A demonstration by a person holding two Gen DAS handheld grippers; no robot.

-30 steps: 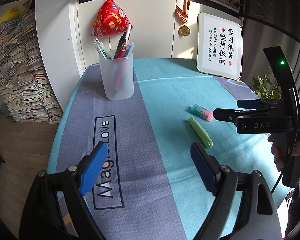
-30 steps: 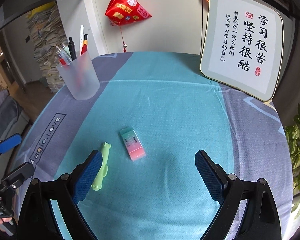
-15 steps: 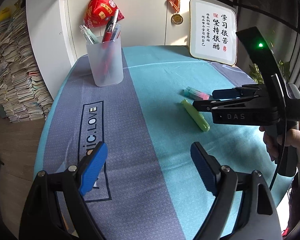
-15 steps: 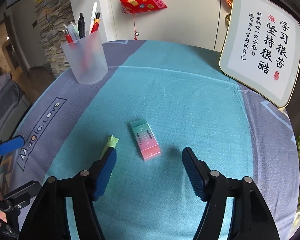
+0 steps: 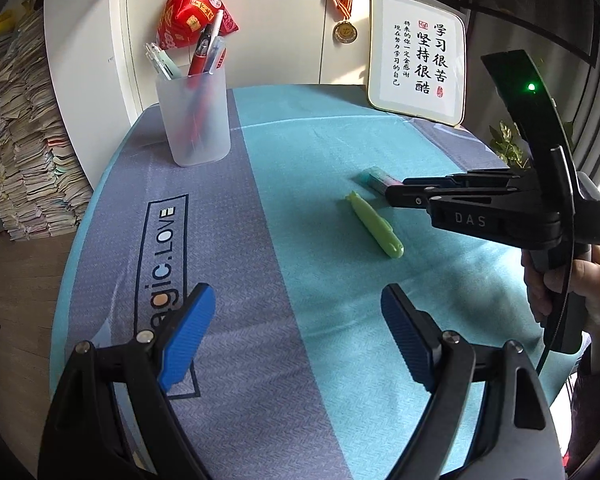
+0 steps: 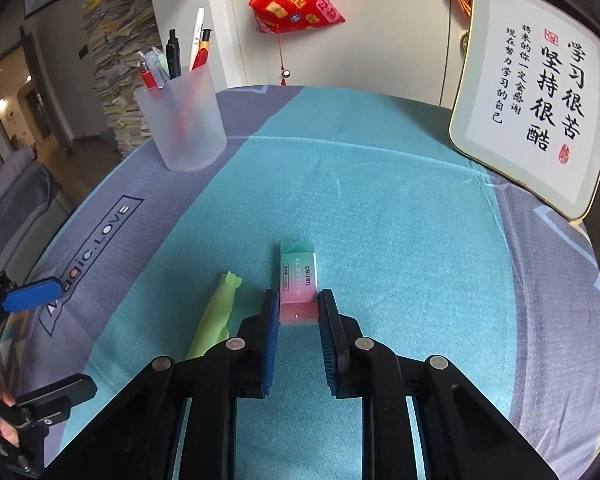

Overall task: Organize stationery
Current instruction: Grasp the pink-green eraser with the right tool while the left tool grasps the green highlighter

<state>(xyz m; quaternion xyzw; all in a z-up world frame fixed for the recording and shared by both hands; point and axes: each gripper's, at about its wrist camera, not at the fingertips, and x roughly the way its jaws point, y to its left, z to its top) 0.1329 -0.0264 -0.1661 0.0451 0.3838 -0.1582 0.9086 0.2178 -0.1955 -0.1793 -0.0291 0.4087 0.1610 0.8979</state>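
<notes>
**Right claw pinches eraser**

Left wrist view: left claw spread wide, hovering over worktop; green pen lies mid-cloth.

Right wrist view: right claw pinching eraser on worktop, green pen just left; pen cup far left.

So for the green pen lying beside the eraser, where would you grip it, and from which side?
Grip the green pen across its slim barrel near mid-length, coming from above with a finger on each long side. It lies flat on the tablecloth, so only its sides offer opposing faces. The left gripper is open and free; the right gripper is closed on the eraser, close alongside.
</notes>
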